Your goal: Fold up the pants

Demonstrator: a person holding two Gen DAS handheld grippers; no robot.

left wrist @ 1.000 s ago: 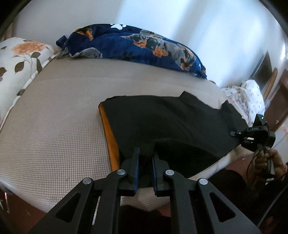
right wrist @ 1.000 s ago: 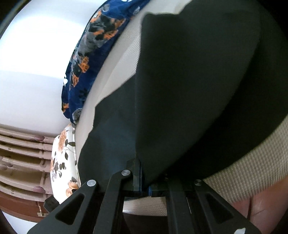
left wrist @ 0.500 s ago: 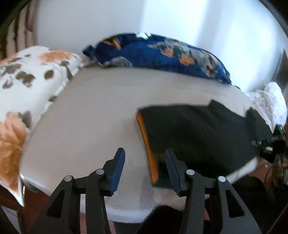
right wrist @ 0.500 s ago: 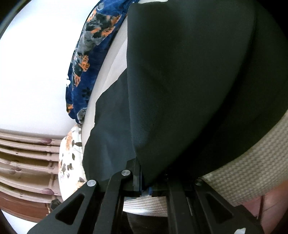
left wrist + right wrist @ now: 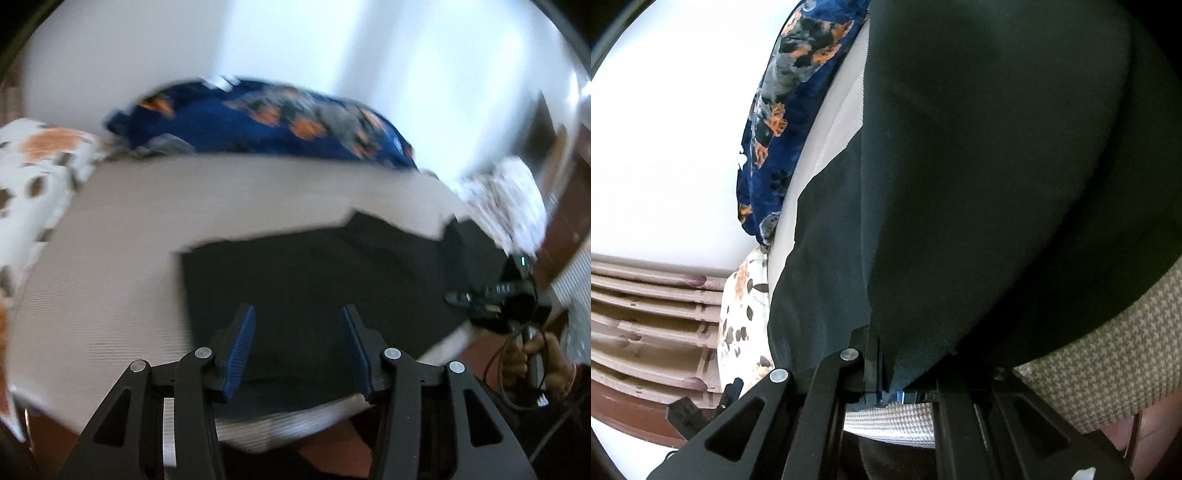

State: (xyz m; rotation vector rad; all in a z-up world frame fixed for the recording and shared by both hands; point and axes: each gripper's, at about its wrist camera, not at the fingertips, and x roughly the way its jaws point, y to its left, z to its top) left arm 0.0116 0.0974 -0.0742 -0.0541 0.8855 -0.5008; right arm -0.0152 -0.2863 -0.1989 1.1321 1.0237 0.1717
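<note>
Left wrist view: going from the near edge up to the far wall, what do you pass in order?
Left hand-held gripper, open over the cloth → black pants → bare beige mattress → blue patterned blanket → white wall.

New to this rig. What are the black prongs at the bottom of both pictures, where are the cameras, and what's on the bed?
No robot arm here: a person holds a two-finger gripper in each hand, each with a fisheye camera looking along its fingers. The prongs are those fingers.

In the left wrist view, the left gripper is open, nothing between its blue pads, above the black pants spread on the beige bed. The right gripper and the hand holding it show at the right edge.

In the right wrist view, the right gripper is shut on a fold of the pants, lifted close to the lens.

A blue patterned blanket and a floral pillow lie farther back.
</note>
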